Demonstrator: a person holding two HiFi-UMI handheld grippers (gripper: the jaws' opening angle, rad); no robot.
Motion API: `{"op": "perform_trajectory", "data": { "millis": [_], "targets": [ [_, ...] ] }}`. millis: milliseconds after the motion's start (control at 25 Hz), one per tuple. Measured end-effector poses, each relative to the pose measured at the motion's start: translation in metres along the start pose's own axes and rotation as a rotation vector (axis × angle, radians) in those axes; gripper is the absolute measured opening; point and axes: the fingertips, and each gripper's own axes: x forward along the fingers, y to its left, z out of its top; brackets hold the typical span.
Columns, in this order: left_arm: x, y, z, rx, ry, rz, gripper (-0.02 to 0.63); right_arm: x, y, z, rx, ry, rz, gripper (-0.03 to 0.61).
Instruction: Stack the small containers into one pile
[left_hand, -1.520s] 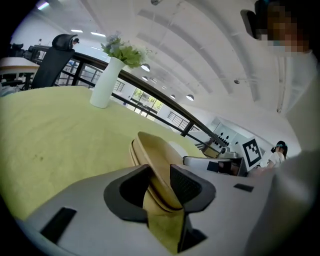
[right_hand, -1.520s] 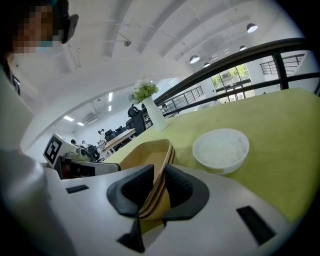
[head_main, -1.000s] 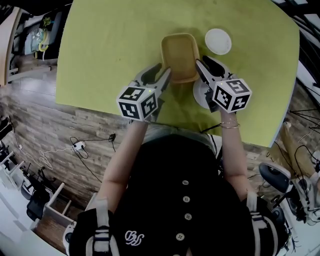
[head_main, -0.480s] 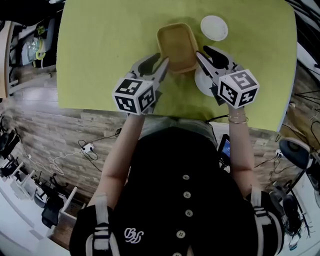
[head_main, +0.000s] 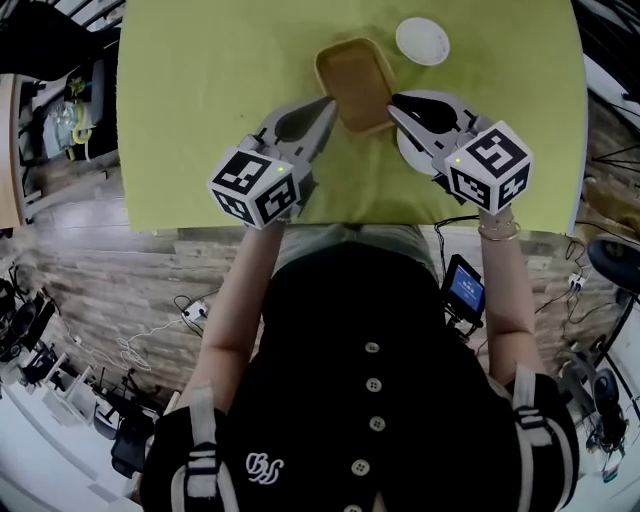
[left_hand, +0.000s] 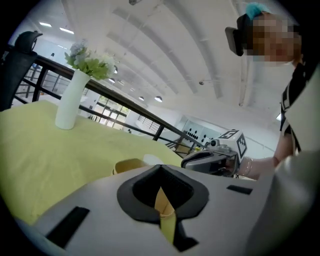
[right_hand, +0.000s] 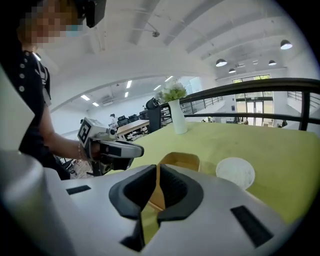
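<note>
Left gripper (left_hand: 162, 197): jaws have just closed, pads now pinching a thin yellow wall, the left rim of the yellow container (head_main: 355, 80). Right gripper (right_hand: 156, 192): jaws likewise just closed, narrowly parted by the container's right wall, which is clamped between the pads. The rectangular, round-cornered container is thus held from both sides, between the two gripper tips, over the far middle of the green tablecloth (head_main: 200, 100); whether it is clear of the cloth cannot be told. A white round dish (head_main: 422, 40) lies on the cloth just beyond and to the right of the container, apart from it. A second white dish (head_main: 408, 158) lies partly hidden beneath the right gripper. A white vase (left_hand: 70, 102) with flowers stands upright farther off on the table.
</note>
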Motion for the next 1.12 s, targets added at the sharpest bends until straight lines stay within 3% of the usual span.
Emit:
{"op": "perform_trajectory", "data": {
  "millis": [40,160,360,560,1120],
  "targets": [
    [-0.002,-0.004,0.004,0.017,-0.006,-0.021,0.011,0.000,0.006,0.002,-0.011,0.006,0.018,0.012],
    [-0.005,-0.015,0.012,0.105,0.015,-0.048,0.011,-0.002,0.023,0.016,-0.032,-0.018,0.047,0.012],
    [-0.008,-0.028,0.015,0.290,0.099,-0.056,0.011,-0.003,0.032,0.031,-0.076,-0.065,-0.024,0.012],
    [-0.006,-0.031,0.010,0.238,0.124,-0.047,0.009,-0.010,0.029,0.036,-0.023,-0.139,-0.139,0.012],
    [-0.008,-0.036,0.001,0.214,0.136,-0.039,0.009,-0.007,0.030,0.035,0.083,-0.251,-0.258,0.012]
  ]
}}
